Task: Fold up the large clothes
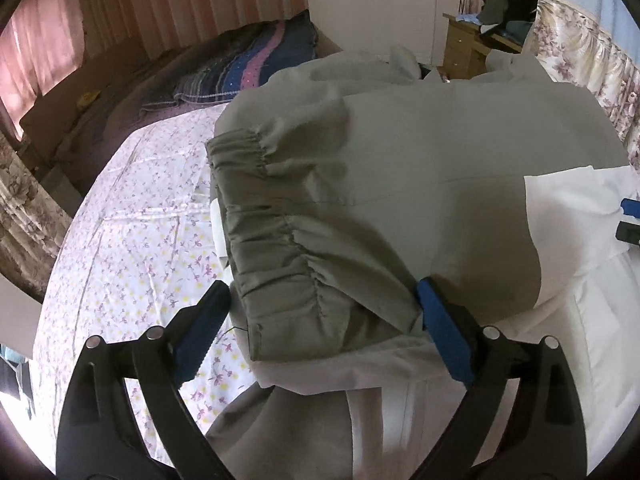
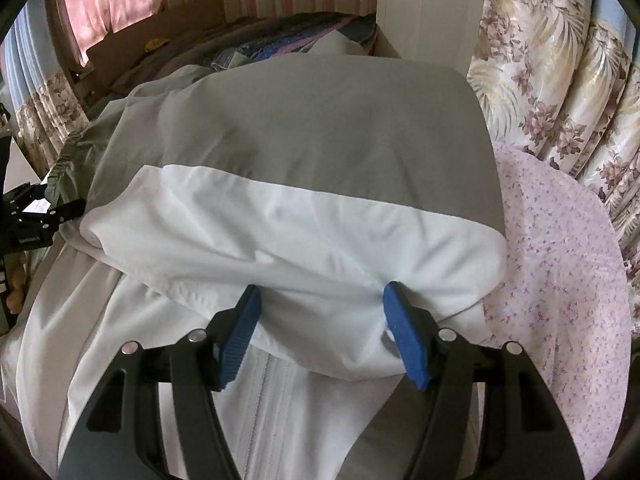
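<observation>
A large grey and white jacket (image 1: 420,140) lies folded over itself on the flowered bed sheet (image 1: 140,240). Its gathered elastic hem (image 1: 272,248) runs down the left side of the fold. My left gripper (image 1: 323,288) is open wide, with the corner of that hem lying between its blue pads and neither pad pressing on it. In the right wrist view the jacket's grey panel (image 2: 320,128) sits above its white panel (image 2: 300,232). My right gripper (image 2: 322,289) is open, its fingers astride the white edge of the fold, over the zipper (image 2: 272,392).
A dark striped blanket (image 1: 248,68) lies at the head of the bed. A flowered curtain (image 2: 540,80) hangs close on the right, with the sheet (image 2: 560,260) bare below it. A white wardrobe (image 1: 380,0) and a cluttered wooden nightstand (image 1: 464,48) stand behind.
</observation>
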The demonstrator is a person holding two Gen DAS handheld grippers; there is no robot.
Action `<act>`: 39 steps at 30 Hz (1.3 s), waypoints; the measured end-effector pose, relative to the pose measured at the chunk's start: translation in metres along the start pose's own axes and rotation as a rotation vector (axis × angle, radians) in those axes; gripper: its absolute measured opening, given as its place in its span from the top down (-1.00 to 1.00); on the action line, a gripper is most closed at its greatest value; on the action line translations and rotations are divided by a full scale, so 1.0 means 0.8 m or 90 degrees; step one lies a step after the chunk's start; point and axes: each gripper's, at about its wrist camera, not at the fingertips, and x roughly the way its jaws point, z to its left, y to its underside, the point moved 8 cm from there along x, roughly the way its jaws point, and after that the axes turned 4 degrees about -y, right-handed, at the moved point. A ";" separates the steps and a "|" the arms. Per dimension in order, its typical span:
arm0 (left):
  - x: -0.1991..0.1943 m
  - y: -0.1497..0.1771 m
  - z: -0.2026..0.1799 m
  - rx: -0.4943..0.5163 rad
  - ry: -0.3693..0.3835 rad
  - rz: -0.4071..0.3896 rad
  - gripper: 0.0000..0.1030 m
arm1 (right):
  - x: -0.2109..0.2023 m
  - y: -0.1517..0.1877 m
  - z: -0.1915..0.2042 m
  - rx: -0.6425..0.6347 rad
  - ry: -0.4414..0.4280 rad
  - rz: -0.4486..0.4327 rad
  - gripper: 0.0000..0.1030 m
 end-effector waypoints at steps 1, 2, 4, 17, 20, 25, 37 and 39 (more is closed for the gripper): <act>-0.005 -0.002 0.000 0.003 -0.007 -0.002 -0.82 | -0.007 -0.003 0.004 -0.003 -0.002 -0.005 -0.26; -0.010 -0.005 -0.001 0.007 -0.015 -0.006 -0.82 | -0.019 -0.010 0.007 -0.005 -0.007 -0.021 -0.26; -0.029 -0.013 0.000 0.017 -0.032 -0.025 -0.80 | -0.041 -0.027 0.007 -0.006 -0.007 -0.055 -0.30; -0.023 -0.107 0.015 0.000 -0.068 -0.048 -0.91 | -0.044 -0.115 -0.035 0.024 0.049 -0.119 -0.48; 0.018 -0.105 0.029 -0.017 -0.090 -0.002 -0.82 | -0.014 -0.113 -0.049 0.037 0.061 -0.086 -0.48; 0.065 -0.085 0.034 -0.015 -0.090 0.040 -0.77 | 0.036 -0.099 -0.079 0.038 0.096 -0.028 -0.53; 0.001 -0.080 0.014 0.040 -0.134 -0.031 -0.75 | -0.025 -0.083 -0.078 0.094 0.039 -0.098 -0.72; -0.025 -0.073 0.013 0.038 -0.120 -0.046 -0.82 | -0.058 -0.080 -0.066 0.089 0.036 -0.120 -0.72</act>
